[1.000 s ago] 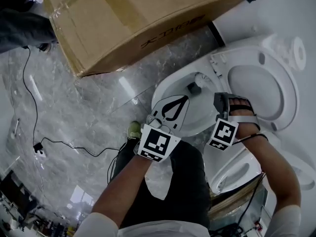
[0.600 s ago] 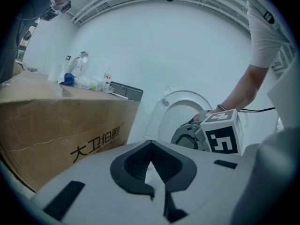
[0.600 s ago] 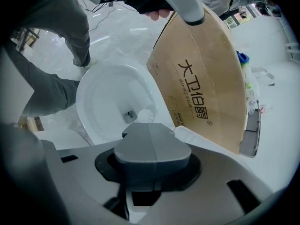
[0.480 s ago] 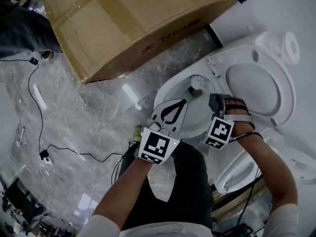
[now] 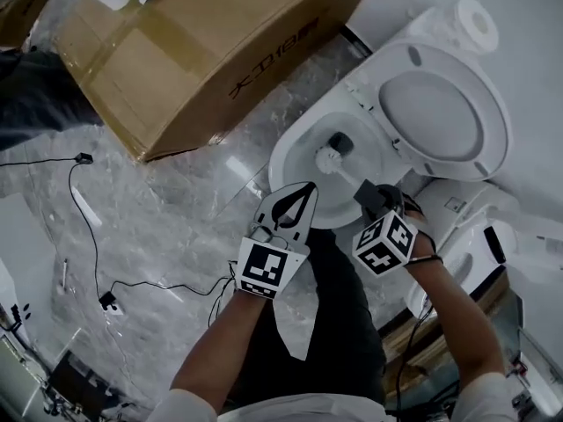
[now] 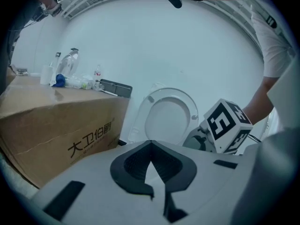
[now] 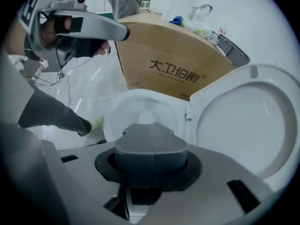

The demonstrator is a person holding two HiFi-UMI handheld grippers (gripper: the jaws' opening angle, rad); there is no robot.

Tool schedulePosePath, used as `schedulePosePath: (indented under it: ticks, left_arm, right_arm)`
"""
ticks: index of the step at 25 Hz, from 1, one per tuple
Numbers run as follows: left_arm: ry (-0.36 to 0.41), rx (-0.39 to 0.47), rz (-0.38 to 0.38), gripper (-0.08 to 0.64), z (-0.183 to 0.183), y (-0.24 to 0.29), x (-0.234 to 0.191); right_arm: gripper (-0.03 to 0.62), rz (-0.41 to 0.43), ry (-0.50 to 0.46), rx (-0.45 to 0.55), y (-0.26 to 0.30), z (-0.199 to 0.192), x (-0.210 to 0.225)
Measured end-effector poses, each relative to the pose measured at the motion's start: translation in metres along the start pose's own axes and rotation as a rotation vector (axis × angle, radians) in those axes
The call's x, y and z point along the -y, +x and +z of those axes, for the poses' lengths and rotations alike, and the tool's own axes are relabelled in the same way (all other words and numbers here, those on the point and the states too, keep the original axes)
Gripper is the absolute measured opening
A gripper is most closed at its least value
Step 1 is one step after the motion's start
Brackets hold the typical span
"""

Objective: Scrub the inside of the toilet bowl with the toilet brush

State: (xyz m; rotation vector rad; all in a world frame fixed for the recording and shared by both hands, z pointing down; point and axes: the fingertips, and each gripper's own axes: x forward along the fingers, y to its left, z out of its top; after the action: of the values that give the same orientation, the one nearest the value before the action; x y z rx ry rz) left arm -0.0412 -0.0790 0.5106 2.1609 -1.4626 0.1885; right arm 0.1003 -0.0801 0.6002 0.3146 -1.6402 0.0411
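Low in the middle of the head view, the person's two arms reach up the frame. The left gripper (image 5: 303, 193) has its two jaws closed tip to tip, and it holds nothing. It sits by the front edge of the toilet bowl (image 5: 286, 161). Just to its right, the right gripper (image 5: 368, 196) is squeezed tight on the white handle of the toilet brush (image 5: 332, 157). The brush's head is down inside the bowl, in the middle of the frame. Past the bowl, at the upper right, the lid (image 5: 440, 112) stands open. A big cardboard box (image 5: 193, 51) sits on the floor at the upper left.
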Motion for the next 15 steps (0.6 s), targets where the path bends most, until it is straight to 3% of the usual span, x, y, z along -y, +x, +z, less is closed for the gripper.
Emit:
schedulePosePath:
  ticks: [7, 15]
  left_arm:
    - [0.005, -0.07, -0.041, 0.008, -0.044, 0.004, 0.004]
    - [0.014, -0.077, -0.056, 0.008, -0.071, 0.019, -0.004]
  right_arm:
    - [0.158, 0.045, 0.152, 0.009, 0.044, -0.027, -0.059]
    - [0.158, 0.03, 0.098, 0.133, 0.075, 0.001, -0.062]
